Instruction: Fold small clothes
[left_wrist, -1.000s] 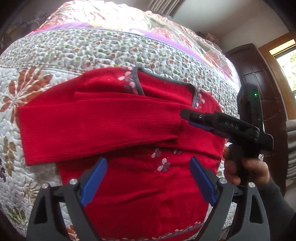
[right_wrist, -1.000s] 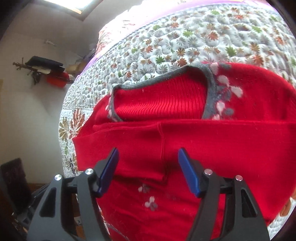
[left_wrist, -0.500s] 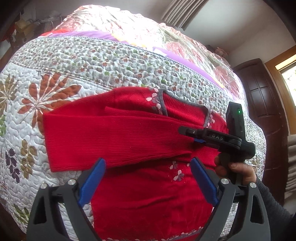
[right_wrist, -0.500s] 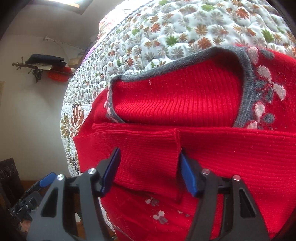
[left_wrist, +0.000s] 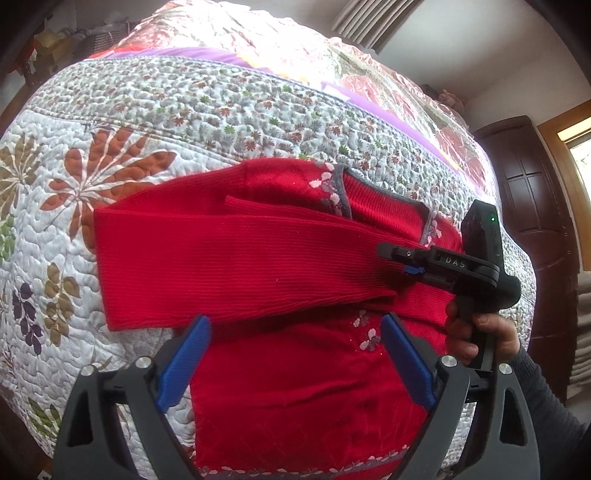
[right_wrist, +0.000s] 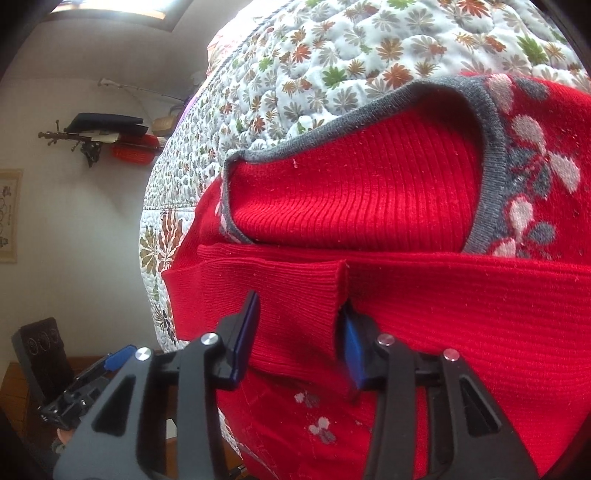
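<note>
Right tool (right_wrist: 299, 332) closing around the cuff (right_wrist: 295, 306) of the red ribbed knit sweater (left_wrist: 288, 369) — likely squaring the sleeve fold; left tool (left_wrist: 291, 360) open, hovering clear.

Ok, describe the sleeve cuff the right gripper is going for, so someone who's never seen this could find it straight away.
On the floral quilt lies a red sweater with a grey neckline. Just below that neckline one sleeve is folded straight across the chest. Its ribbed cuff is the short, finer-ribbed band ending at a vertical edge, sitting between the right gripper's blue fingers.
</note>
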